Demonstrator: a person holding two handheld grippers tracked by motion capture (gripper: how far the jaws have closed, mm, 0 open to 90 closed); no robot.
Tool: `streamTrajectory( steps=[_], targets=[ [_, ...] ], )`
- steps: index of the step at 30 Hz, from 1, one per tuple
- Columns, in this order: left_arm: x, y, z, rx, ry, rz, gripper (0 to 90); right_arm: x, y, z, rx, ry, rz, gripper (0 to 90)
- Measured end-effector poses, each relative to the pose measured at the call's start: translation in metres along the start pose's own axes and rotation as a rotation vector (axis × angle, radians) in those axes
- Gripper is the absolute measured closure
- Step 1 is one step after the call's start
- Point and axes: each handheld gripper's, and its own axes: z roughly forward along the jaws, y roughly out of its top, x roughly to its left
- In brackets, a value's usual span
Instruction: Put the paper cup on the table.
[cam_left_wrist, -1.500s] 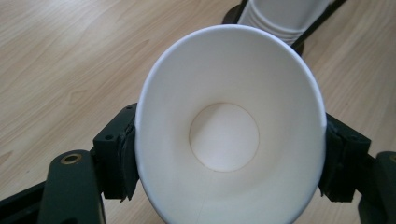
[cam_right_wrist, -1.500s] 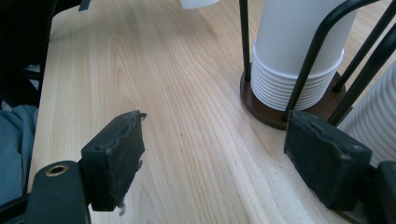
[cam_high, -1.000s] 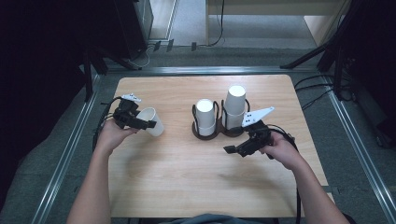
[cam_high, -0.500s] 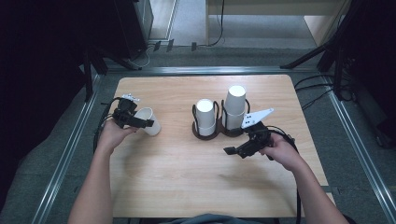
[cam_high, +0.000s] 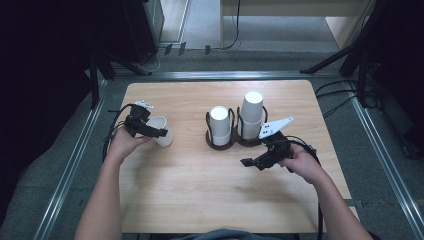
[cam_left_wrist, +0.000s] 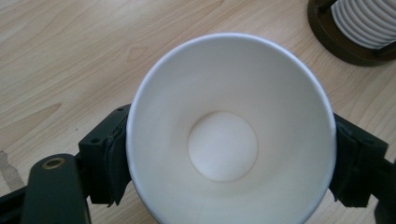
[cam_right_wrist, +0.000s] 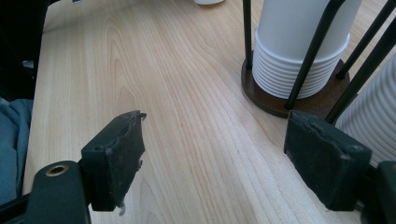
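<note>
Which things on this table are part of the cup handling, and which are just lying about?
In use: paper cup between the left gripper fingers; two cup stacks in the holder; right gripper, open.

Lying about: cables on the floor.

cup (cam_high: 161, 131) left on table (cam_high: 200, 200) | two cup stacks (cam_high: 220, 125) in holder (cam_high: 235, 142), centre-right

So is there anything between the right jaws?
No, the right gripper has its jaws standing wide apart with only bare table between them, beside the cup stack.
</note>
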Motion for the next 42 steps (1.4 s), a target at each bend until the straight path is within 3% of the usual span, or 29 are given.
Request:
streamTrajectory(
  steps=[21, 32, 42],
  targets=[
    [-0.008, 0.005, -0.013, -0.036, -0.045, 0.011, 13.0, -0.002, -0.001, 0.000, 0.004, -0.007, -0.004, 20.1],
    [-0.010, 0.010, -0.029, -0.089, -0.035, 0.004, 13.2, -0.001, -0.001, 0.000, 0.012, -0.005, -0.005, 20.5],
    [-0.015, 0.013, -0.041, -0.131, -0.054, 0.002, 13.2, -0.001, -0.001, -0.001, 0.005, -0.011, -0.011, 20.5]
  ],
)
